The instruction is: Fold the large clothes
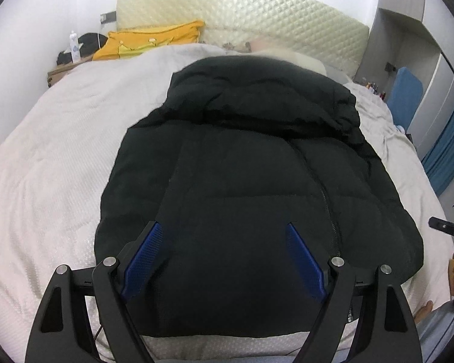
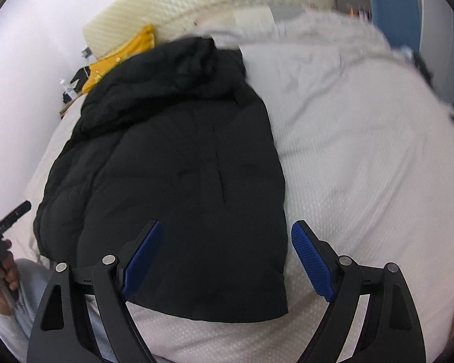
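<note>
A black puffer jacket [image 1: 242, 181] lies flat on the white bed cover [image 1: 51, 157], zip up, hood towards the headboard, sleeves folded in. My left gripper [image 1: 224, 230] is open and empty above the jacket's lower part. The jacket also shows in the right wrist view [image 2: 172, 175]. My right gripper [image 2: 227, 230] is open and empty over the jacket's lower right edge, its right pad above the bed cover [image 2: 363, 166]. The right gripper's body shows at the right edge of the left wrist view [image 1: 451, 233]; the left gripper's body shows at the left edge of the right wrist view [image 2: 6, 220].
A quilted cream headboard [image 1: 242, 15] stands at the far end. A yellow garment [image 1: 148, 40] and a bottle [image 1: 74, 47] lie at the far left. A blue chair [image 1: 405, 93] and a wardrobe [image 1: 432, 69] stand to the right of the bed.
</note>
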Demonstrator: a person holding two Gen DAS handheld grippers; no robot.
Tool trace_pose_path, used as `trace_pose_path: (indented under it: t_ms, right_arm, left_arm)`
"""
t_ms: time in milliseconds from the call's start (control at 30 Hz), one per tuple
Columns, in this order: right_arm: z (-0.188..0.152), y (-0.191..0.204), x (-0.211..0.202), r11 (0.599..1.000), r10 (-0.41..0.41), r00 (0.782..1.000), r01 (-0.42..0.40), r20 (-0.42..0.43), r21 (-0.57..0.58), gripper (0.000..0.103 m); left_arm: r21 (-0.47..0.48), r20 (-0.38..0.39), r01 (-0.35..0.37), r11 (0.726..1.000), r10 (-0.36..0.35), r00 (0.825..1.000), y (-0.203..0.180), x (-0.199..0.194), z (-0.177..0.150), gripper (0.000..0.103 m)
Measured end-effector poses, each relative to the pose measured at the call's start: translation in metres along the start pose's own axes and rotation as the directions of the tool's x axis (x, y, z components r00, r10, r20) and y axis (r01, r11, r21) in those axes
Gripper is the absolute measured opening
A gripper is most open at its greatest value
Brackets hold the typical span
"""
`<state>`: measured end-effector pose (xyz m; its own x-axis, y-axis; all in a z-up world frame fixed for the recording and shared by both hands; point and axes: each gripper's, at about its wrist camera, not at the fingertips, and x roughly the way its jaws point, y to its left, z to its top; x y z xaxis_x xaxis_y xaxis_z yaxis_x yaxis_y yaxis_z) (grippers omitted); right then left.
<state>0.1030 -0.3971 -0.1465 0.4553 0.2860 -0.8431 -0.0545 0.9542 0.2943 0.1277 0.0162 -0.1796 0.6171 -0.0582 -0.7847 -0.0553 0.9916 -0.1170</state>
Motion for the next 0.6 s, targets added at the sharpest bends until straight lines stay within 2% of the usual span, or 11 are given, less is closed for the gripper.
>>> trace_pose_path:
  t_ms: [100, 167, 267, 367, 400, 433, 467, 500, 567, 600]
  right_arm:
    - [-0.001, -0.025, 0.019, 0.992, 0.064, 0.995, -0.055, -0.077, 0.112, 0.086]
    - [-0.005, -0.041, 0.031, 0.974, 0.121, 0.986, -0.095, -0.116, 0.208, 0.086]
    - [-0.013, -0.056, 0.04, 0.942, 0.19, 0.972, -0.14, -0.141, 0.306, 0.085]
    - [-0.014, -0.066, 0.038, 0.925, 0.204, 0.971, -0.149, -0.125, 0.349, 0.084]
    - [-0.015, -0.068, 0.039, 0.921, 0.215, 0.968, -0.157, -0.128, 0.358, 0.082]
    - [-0.016, -0.069, 0.04, 0.916, 0.23, 0.964, -0.168, -0.134, 0.363, 0.076]
    - [-0.017, -0.071, 0.043, 0.91, 0.252, 0.957, -0.182, -0.146, 0.373, 0.069]
    - [-0.021, -0.072, 0.049, 0.898, 0.279, 0.946, -0.197, -0.164, 0.394, 0.067]
    - [-0.024, -0.071, 0.055, 0.895, 0.286, 0.94, -0.193, -0.186, 0.401, 0.059]
    - [-0.023, -0.07, 0.055, 0.897, 0.293, 0.938, -0.203, -0.185, 0.394, 0.059]
  left_arm:
    - [-0.021, -0.026, 0.002, 1.0, -0.003, 1.0, 0.004, 0.006, 0.001, 0.084]
    - [-0.051, -0.045, 0.019, 0.999, -0.021, 0.999, 0.009, 0.008, 0.002, 0.084]
    - [-0.099, -0.086, 0.048, 0.994, -0.057, 0.995, 0.018, 0.013, 0.003, 0.084]
    - [-0.172, -0.127, 0.083, 0.982, -0.106, 0.986, 0.036, 0.012, 0.006, 0.084]
    - [-0.208, -0.141, 0.095, 0.974, -0.125, 0.982, 0.045, 0.011, 0.008, 0.084]
    - [-0.222, -0.149, 0.096, 0.97, -0.131, 0.98, 0.05, 0.01, 0.008, 0.084]
    - [-0.236, -0.162, 0.084, 0.968, -0.125, 0.979, 0.059, 0.007, 0.011, 0.084]
    - [-0.241, -0.166, 0.052, 0.969, -0.094, 0.982, 0.069, 0.004, 0.013, 0.084]
    - [-0.238, -0.176, -0.016, 0.971, -0.027, 0.984, 0.088, -0.001, 0.015, 0.084]
    - [-0.245, -0.189, -0.029, 0.969, -0.018, 0.982, 0.097, -0.001, 0.015, 0.084]
